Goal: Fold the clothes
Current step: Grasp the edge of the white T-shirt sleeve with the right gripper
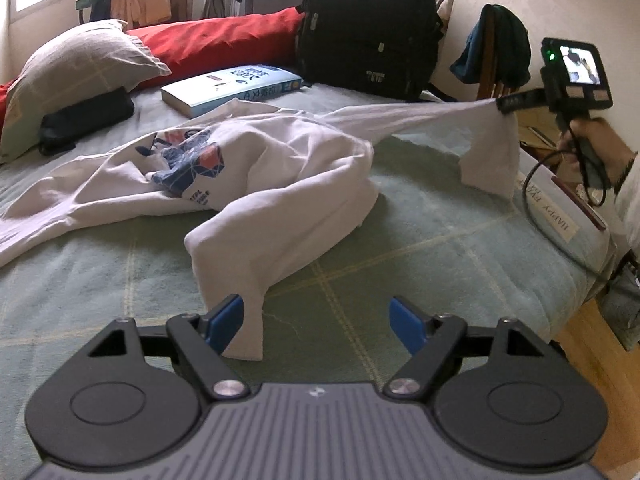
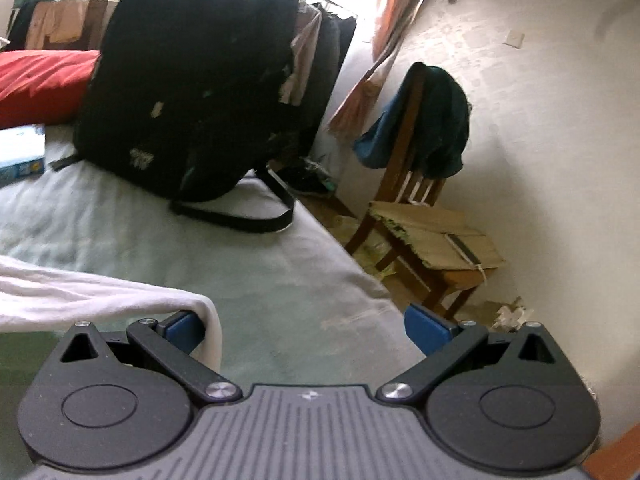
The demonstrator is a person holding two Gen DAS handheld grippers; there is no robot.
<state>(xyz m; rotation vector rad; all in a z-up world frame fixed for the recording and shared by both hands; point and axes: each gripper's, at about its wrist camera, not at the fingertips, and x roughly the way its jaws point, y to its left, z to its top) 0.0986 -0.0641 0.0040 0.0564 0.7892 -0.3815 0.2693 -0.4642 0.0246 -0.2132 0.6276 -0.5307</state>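
Observation:
A white T-shirt (image 1: 256, 176) with a blue and orange print lies crumpled on the green checked bed cover (image 1: 400, 256). One sleeve (image 1: 240, 280) arches down to my left gripper (image 1: 320, 320) and hangs against its left blue pad (image 1: 226, 322). The jaws stand wide apart and nothing is pinched between them. The other sleeve (image 1: 440, 120) is stretched out to the right, up to my right gripper (image 1: 505, 105), which a hand holds beyond the bed edge. In the right wrist view that gripper (image 2: 308, 332) is open, with the white cloth (image 2: 120, 292) draped over its left pad (image 2: 182, 332).
A black backpack (image 1: 368, 28) stands at the back of the bed beside a blue book (image 1: 232, 88). A grey pillow (image 1: 80, 68), a red cushion (image 1: 224, 40) and a black pouch (image 1: 84, 120) lie on the left. A wooden chair (image 2: 420, 216) with dark clothes stands beside the bed.

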